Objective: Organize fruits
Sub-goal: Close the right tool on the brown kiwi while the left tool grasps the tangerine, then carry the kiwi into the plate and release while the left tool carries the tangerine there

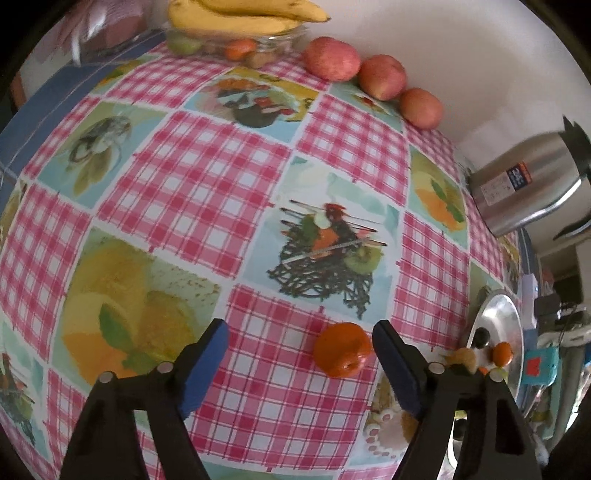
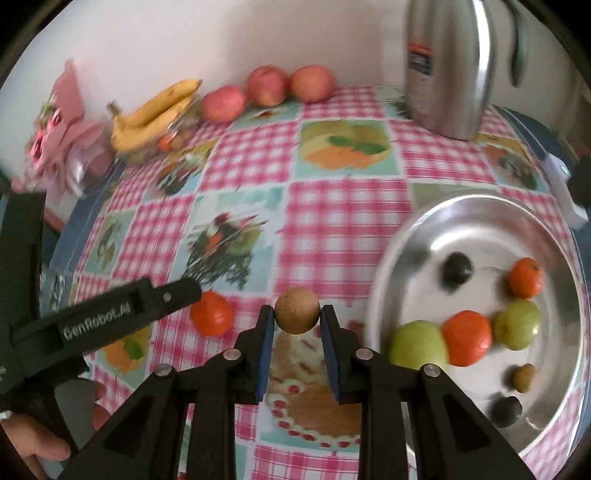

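- The right claw [image 2: 297, 314] was clenched on a small brown fruit [image 2: 297, 310], its blue pads pressing on both sides of it, held above the checked surface [image 2: 347, 221].
- The left claw [image 1: 300, 347] stood released, jaws wide apart, with an orange [image 1: 342, 349] lying on the surface between them, just beside the right-hand pad and not pressed by either.
- In the right wrist view that same orange [image 2: 211, 313] lay just beyond the left claw's fingertip [image 2: 184, 291], to the left of the brown fruit.
- A metal tray [image 2: 406, 243] sat on the surface to the right of the held fruit; it carried two green apples [image 2: 417, 345], two oranges [image 2: 467, 338], two dark fruits [image 2: 457, 267] and one small brown fruit [image 2: 522, 377].
- Three red apples [image 1: 332, 58] lay in a row at the far edge against the wall.
- Bananas [image 1: 243, 16] rested on a glass bowl [image 1: 280, 38] beside the apples; the bowl held more small fruit.
- A steel flask [image 2: 448, 66] stood behind the tray.
- A hand [image 2: 33, 435] showed at the lower left of the right wrist view, holding the left claw's handle.
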Available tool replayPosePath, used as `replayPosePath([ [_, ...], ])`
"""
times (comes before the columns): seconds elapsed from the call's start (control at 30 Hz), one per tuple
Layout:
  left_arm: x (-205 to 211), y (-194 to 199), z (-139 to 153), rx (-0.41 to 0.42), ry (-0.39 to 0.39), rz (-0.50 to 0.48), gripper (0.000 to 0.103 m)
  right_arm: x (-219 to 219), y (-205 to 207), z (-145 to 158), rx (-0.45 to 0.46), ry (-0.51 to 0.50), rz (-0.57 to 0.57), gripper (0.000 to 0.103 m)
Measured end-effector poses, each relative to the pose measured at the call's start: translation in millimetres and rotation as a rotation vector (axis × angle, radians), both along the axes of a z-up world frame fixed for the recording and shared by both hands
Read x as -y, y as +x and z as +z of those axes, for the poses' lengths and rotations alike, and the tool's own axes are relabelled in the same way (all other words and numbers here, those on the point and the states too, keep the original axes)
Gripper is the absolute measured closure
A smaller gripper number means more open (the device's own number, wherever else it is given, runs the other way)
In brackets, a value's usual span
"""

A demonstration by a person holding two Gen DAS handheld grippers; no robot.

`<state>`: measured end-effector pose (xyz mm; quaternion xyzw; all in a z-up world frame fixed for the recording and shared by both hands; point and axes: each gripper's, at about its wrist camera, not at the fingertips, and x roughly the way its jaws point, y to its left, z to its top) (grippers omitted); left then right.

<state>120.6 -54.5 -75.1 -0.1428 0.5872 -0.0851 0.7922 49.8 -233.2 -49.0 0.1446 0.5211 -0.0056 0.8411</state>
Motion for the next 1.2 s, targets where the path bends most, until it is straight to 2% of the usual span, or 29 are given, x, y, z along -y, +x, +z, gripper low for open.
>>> replayPosePath([
  [0.07,9,-1,0,0.012,0.013,-0.037,0.021,5,-2,1,0.004,0.005,-0.016,0.077],
  [0.23,24,-4,-4,0.017,0.039,-0.098,0.031,11,-4,1,-0.002,0.015,-0.039,0.077],
  [0.4,32,-5,-7,0.012,0.048,-0.124,0.049,13,-5,1,-0.003,0.022,-0.054,0.077],
  [0.6,34,-6,-8,0.008,0.033,-0.138,0.064,14,-5,1,-0.001,0.034,-0.056,0.077],
  [0.7,35,-6,-6,0.012,0.049,-0.142,0.065,14,-6,1,0.0,0.039,-0.054,0.077],
  [0.83,31,-5,-4,0.014,0.03,-0.129,0.065,13,-6,1,0.0,0.044,-0.051,0.077],
  [1.2,28,-13,28,0.088,-0.009,-0.129,0.065,18,-10,8,0.012,0.046,-0.068,0.077],
])
